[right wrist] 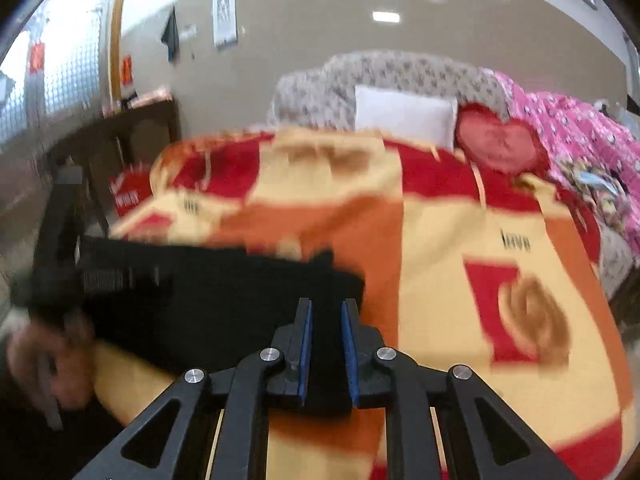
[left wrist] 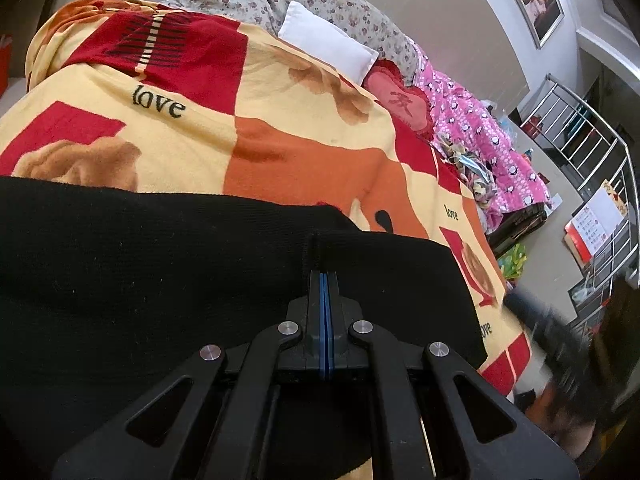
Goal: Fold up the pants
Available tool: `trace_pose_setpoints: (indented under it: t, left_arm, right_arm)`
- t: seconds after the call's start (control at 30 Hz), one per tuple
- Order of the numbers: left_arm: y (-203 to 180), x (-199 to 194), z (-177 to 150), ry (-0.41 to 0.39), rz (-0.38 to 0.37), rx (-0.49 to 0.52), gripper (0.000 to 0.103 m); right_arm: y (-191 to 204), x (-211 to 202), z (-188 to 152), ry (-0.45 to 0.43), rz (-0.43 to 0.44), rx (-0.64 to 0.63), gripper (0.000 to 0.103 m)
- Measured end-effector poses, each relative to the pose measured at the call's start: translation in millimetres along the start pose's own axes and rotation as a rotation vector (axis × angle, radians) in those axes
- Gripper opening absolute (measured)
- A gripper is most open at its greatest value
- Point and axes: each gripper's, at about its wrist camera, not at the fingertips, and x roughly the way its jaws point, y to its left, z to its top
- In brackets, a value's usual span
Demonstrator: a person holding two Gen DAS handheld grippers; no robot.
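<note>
Left gripper (left wrist: pixel 325 276) pressing together on a raised ridge of the black pants (left wrist: pixel 160 264) | right gripper (right wrist: pixel 326 312) hovering slightly spread over the pants, gripping nothing | pants lying on the blanket's (left wrist: pixel 280 128) near edge | white pillow (left wrist: pixel 328 44) sitting beyond the blanket.

The word "love" is printed in black several times on the blanket (left wrist: pixel 256 92); a red heart cushion (left wrist: pixel 400 104) bears a character.
</note>
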Motion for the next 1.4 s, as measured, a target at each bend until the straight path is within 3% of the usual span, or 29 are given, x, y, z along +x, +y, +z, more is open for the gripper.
trace_pose_setpoints:
  t: [0.13,0.2,0.23,0.37,0.5,0.57,0.67,0.7,0.8,0.93,1.0,1.07,1.17,1.4]
  left_arm:
    - [0,0,-1,0.002,-0.001,0.000,0.002]
    - [-1,0,-1,0.002,-0.002,0.001,0.002]
    - [-1,-1,-1,0.001,-0.003,0.000,0.002]
    - [0,-2,-1,-0.001,-0.011,-0.008,0.002]
    - [1,-1,-1,-0.005,-0.011,-0.010,0.002]
    - [0,-2,-1,-0.004,-0.011,-0.010,0.002]
    - [0,-2,-1,-0.007,-0.007,-0.007,0.002]
    - [0,-2,-1,-0.009,-0.004,-0.004,0.002]
    - [0,-2,-1,-0.009,-0.007,-0.002,0.002]
    - [2,-1,0,-0.011,-0.011,-0.012,0.002]
    - [2,-1,-1,-0.011,-0.011,-0.011,0.002]
    - [2,-1,0,-0.012,-0.013,-0.012,0.002]
    - [1,-2,-1,-0.016,-0.009,-0.012,0.002]
    - [0,-2,0,-0.024,0.000,-0.001,0.002]
  right_arm:
    - [-7,47,18,0.068,0.045,0.018,0.013]
    - [-9,80,8,0.207,0.042,0.011,0.014]
    - [-10,80,2,0.170,0.044,-0.004,0.014]
    - [-4,69,16,0.184,0.003,0.015,0.014]
    - [25,54,42,0.095,0.105,-0.030,0.014]
    - [43,68,43,0.125,0.152,-0.069,0.014]
    - [59,109,27,0.250,0.124,-0.117,0.014]
    - [58,110,23,0.192,0.121,-0.118,0.015]
    - [47,103,26,0.218,0.141,-0.054,0.015]
    - [34,64,26,0.128,0.157,-0.039,0.016]
    - [29,54,15,0.138,0.152,-0.043,0.018]
    - [27,64,-10,0.226,0.149,-0.071,0.025]
    - [23,55,-28,0.104,0.178,-0.089,0.025]
    - [21,54,-27,0.106,0.206,-0.086,0.026]
